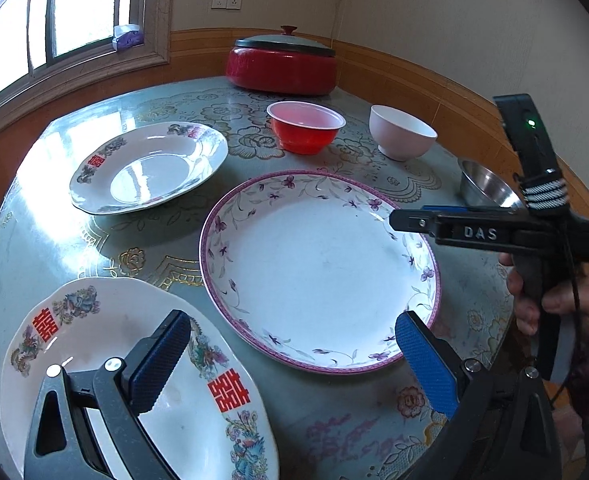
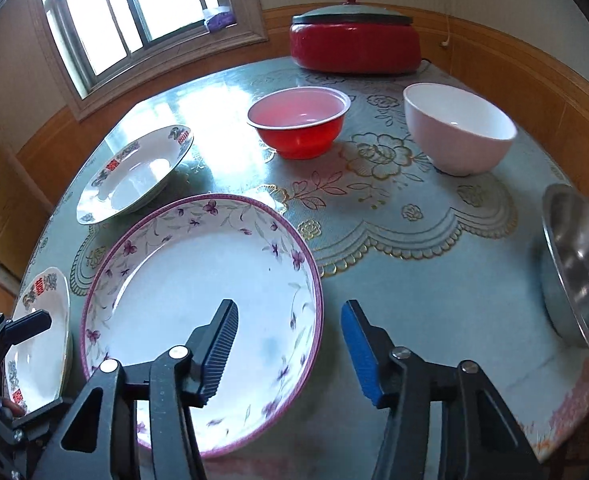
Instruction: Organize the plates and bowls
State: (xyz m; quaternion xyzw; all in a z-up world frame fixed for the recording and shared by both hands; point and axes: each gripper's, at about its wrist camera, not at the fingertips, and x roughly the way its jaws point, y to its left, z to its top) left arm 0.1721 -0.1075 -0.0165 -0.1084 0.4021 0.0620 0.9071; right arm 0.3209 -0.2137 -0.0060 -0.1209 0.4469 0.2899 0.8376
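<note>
Glazed china worries us: the right gripper, half open and holding nothing, straddles the big plate's near rim, so a shallow bite could slip and chip it on the table.

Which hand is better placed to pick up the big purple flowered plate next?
Probably the right. The right gripper has its open jaws straddling the near rim of the purple flowered plate. The left gripper hangs over the red-character plate instead.
</note>
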